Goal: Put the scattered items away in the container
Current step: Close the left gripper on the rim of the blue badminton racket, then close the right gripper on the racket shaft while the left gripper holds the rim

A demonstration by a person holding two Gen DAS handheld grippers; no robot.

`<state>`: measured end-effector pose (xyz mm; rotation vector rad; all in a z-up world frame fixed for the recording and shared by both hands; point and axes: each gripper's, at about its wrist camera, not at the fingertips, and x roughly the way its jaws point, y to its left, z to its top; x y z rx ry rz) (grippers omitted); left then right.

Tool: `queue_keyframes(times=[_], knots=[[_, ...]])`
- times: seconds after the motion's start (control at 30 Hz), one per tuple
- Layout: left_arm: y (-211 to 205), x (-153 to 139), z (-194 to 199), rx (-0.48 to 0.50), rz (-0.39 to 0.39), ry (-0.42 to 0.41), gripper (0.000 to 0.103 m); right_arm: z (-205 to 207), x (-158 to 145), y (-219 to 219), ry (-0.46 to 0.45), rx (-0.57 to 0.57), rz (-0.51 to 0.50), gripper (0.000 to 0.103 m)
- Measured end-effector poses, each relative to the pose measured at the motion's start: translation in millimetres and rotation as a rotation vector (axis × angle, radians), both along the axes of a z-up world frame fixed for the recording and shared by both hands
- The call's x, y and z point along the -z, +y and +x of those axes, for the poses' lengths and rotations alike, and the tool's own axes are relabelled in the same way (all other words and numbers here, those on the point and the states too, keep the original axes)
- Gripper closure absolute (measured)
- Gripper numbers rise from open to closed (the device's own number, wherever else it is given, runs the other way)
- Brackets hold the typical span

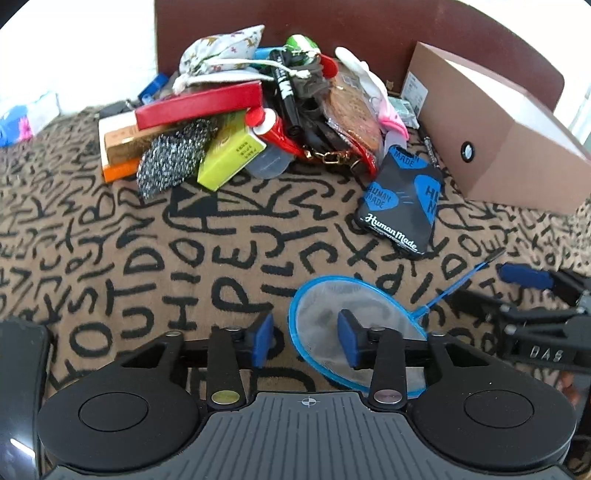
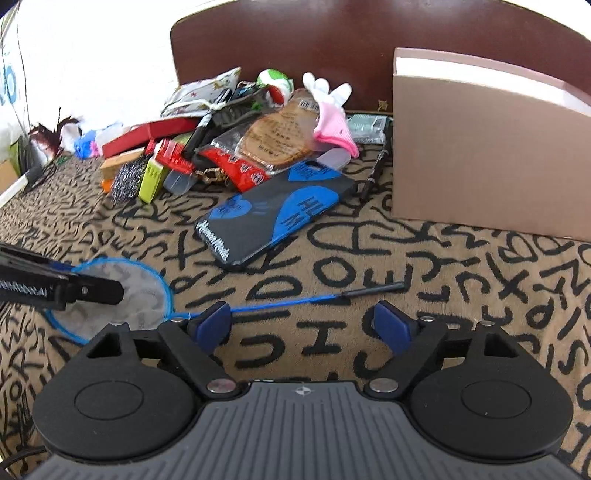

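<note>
1. the left tool (image 1: 306, 341) hung low over the patterned blanket (image 1: 155, 258), its blue pads spread apart and pinching nothing.
2. the net (image 1: 325, 317), a small blue-rimmed scoop, lay flat on the blanket right at that tool: one pad sat over the mesh inside the hoop, the other just outside the rim.
3. the net's thin blue handle (image 1: 458, 282) ran off toward the right tool (image 1: 535, 295), which showed at the edge of the left view.
4. the right tool (image 2: 301, 325) was also spread wide and empty; the handle (image 2: 295, 301) lay across the blanket just ahead of its pads, with the black grip end pointing toward the box.
5. the box (image 1: 495, 122), tan cardboard and open-topped, stood well apart from the net, against the dark headboard (image 1: 332, 22).
6. between net and box lay a black phone case (image 1: 400, 199) with blue hearts.
7. behind it was the pile (image 1: 236, 110): red case, steel scourer, green carton, printed pouch, marker, snack packet.
8. only the right view showed the left tool (image 2: 62, 288) from the side, reaching over the hoop (image 2: 140, 291), and a pen (image 2: 375, 171) beside the box (image 2: 480, 147).
9. only the left view showed the round hole (image 1: 467, 150) in the box's end wall.
</note>
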<state>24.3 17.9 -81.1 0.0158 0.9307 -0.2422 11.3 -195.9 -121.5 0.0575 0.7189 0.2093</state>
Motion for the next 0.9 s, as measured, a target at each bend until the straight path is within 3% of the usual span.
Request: queue_keyframes(times=[0.07,0.17,0.33,0.37,0.4,0.53,0.7,0.8,0.9], knots=[[-1.0,0.9,2.3,-0.001,0.018,-0.008,0.085,3.1,-0.9,-0.7,-0.005,0.009,0.014,0.021],[1.1,1.8,6.5,-0.014,0.027,-0.012,0.086,11.5,-2.2,-5.4,-0.004,0.039,0.065,0.031],[-1.0,2.6,8.6,-0.015,0.042,-0.014,0.084,26.2,-2.1,-7.7,-0.005,0.078,0.111,0.062],[-0.6,2.0,8.5,-0.011,0.037,-0.006,0.065,26.9,-2.5,-8.0,-0.001,0.076,0.129,0.065],[0.8,1.0,8.5,-0.004,0.019,0.008,0.064,26.3,-2.8,-8.5,0.0,0.071,0.141,0.067],[5.3,-0.5,4.8,0.03,-0.046,0.039,0.054,21.2,-2.2,-9.2,0.002,0.058,0.15,0.067],[-1.9,0.6,0.5,0.056,0.0,0.021,0.056,15.6,-3.5,-13.0,0.01,0.059,0.173,0.067],[1.3,-0.2,0.7,0.056,-0.015,0.033,0.055,13.1,-3.2,-14.1,0.015,0.066,0.176,0.064],[7.8,-1.7,0.0,0.076,-0.07,0.064,0.045,9.7,-4.1,-12.5,0.01,0.057,0.163,0.063]])
